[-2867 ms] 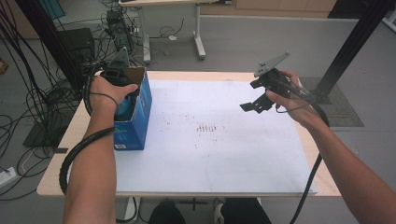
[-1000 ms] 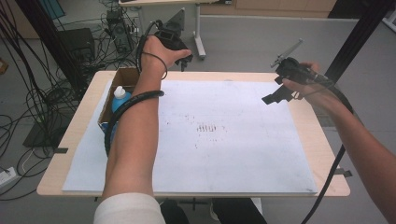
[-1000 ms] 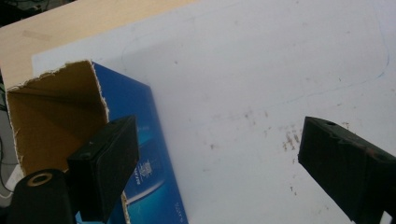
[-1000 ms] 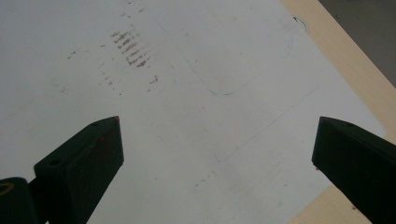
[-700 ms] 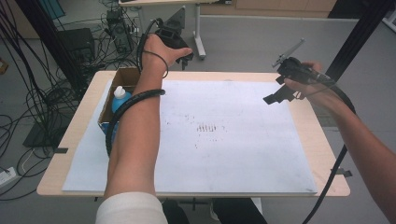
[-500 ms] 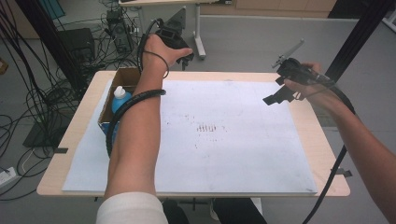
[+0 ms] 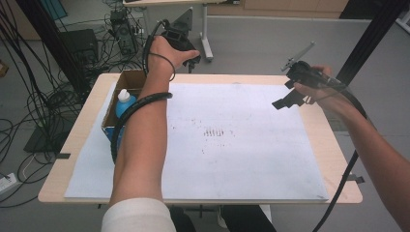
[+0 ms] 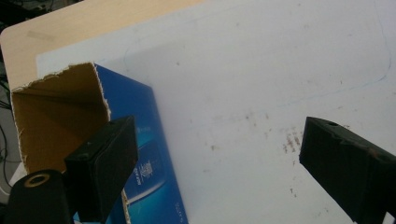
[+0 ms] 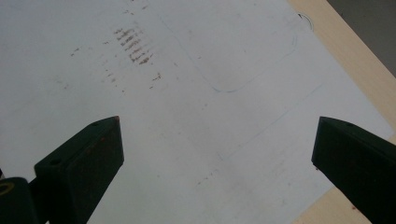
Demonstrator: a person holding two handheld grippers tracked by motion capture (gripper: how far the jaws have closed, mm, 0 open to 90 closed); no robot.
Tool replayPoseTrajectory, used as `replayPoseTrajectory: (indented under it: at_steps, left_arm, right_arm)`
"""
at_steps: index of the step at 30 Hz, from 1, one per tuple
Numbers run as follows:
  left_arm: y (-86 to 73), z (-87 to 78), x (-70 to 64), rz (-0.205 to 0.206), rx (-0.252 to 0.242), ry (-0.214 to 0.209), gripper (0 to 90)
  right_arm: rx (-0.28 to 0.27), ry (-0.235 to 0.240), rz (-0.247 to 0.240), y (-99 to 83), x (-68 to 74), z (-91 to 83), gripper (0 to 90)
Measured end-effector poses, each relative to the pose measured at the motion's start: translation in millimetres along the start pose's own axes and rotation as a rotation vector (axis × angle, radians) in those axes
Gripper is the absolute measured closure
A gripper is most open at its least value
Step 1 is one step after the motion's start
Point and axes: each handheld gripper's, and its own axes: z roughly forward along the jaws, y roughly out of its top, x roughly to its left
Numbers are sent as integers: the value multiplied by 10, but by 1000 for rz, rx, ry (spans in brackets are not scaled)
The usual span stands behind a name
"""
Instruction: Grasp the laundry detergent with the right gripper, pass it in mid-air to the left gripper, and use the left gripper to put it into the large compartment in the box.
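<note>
Left tongs (image 7: 186,50) spread wide, empty, raised over table's (image 7: 87,113) far-left corner. Blue carton (image 7: 123,87) open-topped at left edge, white bottle (image 7: 125,100) inside. Right tongs (image 7: 290,96) spread, empty, near far-right edge.

There is one open blue cardboard box (image 7: 112,126) with a brown inside. One blue bottle with a white cap (image 7: 124,101) stands in it. One big white paper sheet (image 7: 241,140) lies on one light wooden tabletop (image 7: 338,169). There are two black grippers, a left gripper (image 7: 193,60) and a right gripper (image 7: 286,99). Each one has two black fingers (image 8: 102,172), so that makes four.
</note>
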Motion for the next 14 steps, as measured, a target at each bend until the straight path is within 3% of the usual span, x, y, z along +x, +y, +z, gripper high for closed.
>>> replayPoseTrajectory:
  at_steps: [14]
  left_arm:
    - [-40, 5, 28, -9, -5, -7, 118]
  right_arm:
    - [0, 2, -4, -16, 24, -3, 22]
